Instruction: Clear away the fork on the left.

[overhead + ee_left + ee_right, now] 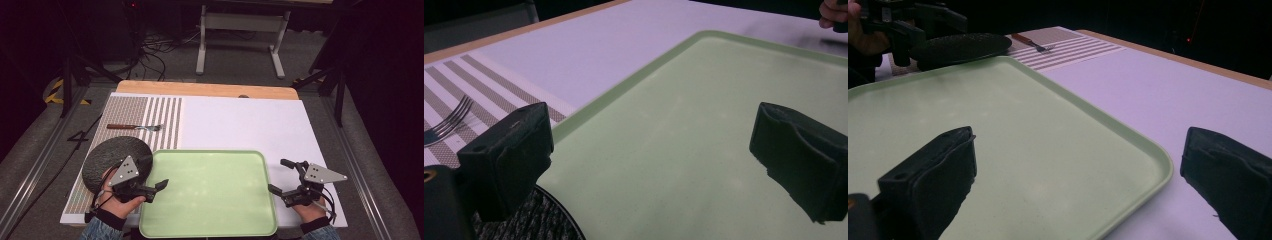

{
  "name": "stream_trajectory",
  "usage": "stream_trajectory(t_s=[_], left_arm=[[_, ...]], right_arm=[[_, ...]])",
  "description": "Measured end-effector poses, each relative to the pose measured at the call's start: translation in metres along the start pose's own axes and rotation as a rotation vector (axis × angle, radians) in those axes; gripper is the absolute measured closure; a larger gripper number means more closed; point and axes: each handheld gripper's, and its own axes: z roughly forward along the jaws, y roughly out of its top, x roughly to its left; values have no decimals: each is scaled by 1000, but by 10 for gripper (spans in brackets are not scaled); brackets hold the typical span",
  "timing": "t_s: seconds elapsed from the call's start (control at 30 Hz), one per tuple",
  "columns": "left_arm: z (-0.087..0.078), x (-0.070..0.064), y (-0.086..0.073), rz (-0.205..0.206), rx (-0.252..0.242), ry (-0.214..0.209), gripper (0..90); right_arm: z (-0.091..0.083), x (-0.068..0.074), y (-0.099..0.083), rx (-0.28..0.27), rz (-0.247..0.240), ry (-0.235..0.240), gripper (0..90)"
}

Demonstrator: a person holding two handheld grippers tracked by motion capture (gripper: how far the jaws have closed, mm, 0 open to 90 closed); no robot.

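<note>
1. While the person rests both hands at the near edge of the table, the flat light green plastic tray (207, 192) lies between them with nothing on it.
2. The left gripper (154, 185) has its jaws spread wide and holds nothing. One jaw hangs over the tray's left rim and the other sits over the round dark speckled plate (107, 157).
3. That plate lies on the striped brown and white placemat (150, 122), and its right edge looks to be touching or just over the tray's left rim.
4. The right gripper (280, 175) is also spread wide and empty. In the right gripper view, one jaw is over the tray and the other is over the white table cover (1168, 95), with the tray's right rim between them.
5. A metal fork with a brown wooden handle (134, 127) lies on the placemat behind the plate, well apart from both grippers.
6. The work looks like putting the plate and fork onto the tray, and neither is on it yet.
7. The plate is flat and low, so a jaw may slide off its thin edge and drop it.
8. If the left gripper pushes instead of lifting, the plate could bump the tray and shove it sideways.
9. The fork is thin and may slip out or spin when pinched.
</note>
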Motion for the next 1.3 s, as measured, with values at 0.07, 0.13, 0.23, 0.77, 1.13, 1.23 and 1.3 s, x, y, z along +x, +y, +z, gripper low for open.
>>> stream_trajectory(t_s=[0.07,0.13,0.23,0.77,1.13,1.23,1.3], left_arm=[[-1,1,0,-17,-4,-1,50],[-1,2,0,-28,-12,-4,49],[-1,2,0,-40,-14,-13,48],[-6,8,10,-17,26,-58,83],[-2,20,21,40,117,-64,103],[-2,25,23,36,129,-62,103],[-2,27,25,42,138,-61,103]], right_arm=[[0,1,0,-1,1,2,20],[0,0,0,-4,-1,1,20],[0,0,0,-6,0,2,20],[2,1,1,-15,1,38,36],[2,-1,2,-34,27,40,27],[2,-2,2,-27,28,37,27],[3,-2,1,-24,32,35,27]])
